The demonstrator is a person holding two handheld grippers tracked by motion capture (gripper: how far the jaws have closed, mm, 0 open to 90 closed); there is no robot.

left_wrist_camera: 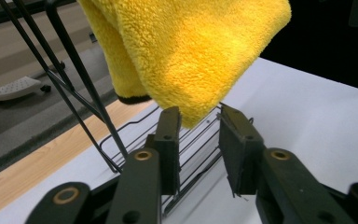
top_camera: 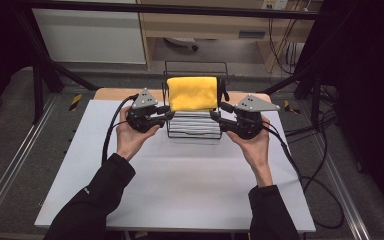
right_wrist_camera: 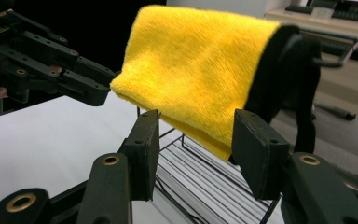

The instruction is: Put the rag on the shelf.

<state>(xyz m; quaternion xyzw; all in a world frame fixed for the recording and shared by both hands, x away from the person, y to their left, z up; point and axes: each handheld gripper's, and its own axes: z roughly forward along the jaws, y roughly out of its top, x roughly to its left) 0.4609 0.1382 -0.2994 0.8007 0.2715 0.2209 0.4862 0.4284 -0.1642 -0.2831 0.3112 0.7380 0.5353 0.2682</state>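
A yellow towel (top_camera: 192, 93) hangs over a black wire rack (top_camera: 194, 131), long axis running between the left gripper (top_camera: 169, 112) and right gripper (top_camera: 216, 113); both stand open, equally near its lower corners.

Yellow towel (left_wrist_camera: 186, 51) corner between parted tongs (left_wrist_camera: 200, 135)

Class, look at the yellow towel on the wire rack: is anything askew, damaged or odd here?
Nothing stands out. The towel hangs folded and even over the rack, which stands upright on the table. Both grippers, left and right, flank it with jaws open.
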